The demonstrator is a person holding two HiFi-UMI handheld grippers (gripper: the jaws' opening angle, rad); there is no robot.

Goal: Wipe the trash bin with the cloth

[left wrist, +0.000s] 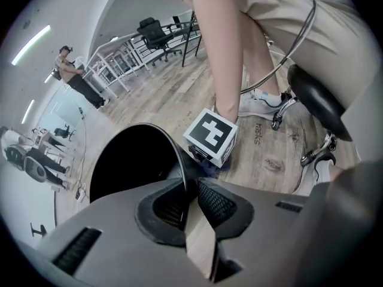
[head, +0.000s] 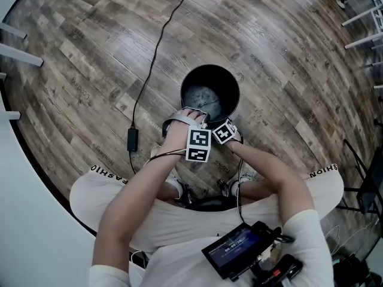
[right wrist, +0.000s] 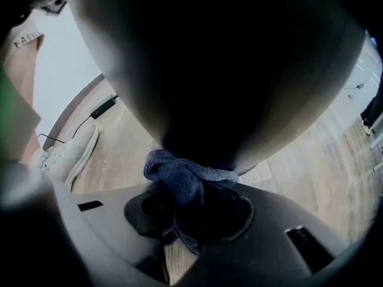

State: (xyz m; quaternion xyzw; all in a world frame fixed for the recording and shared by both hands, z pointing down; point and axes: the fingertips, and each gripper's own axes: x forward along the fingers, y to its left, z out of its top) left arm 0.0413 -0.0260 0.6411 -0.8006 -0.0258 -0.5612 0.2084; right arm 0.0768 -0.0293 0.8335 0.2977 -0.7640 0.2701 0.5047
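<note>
Lit-screen device [head: 236, 249] sits closest, low at the person's chest. Ahead of the person's shoes, a black round trash bin [head: 229, 97] stands upright on the wood floor [head: 90, 52], with the left gripper [left wrist: 190, 191] jaws closed on its thin near rim. Right gripper [right wrist: 190, 207] is clamped on a bunched blue cloth [right wrist: 178, 173], and the cloth is pressed to the bin's outer wall on the near side, just beside the left gripper.
</note>
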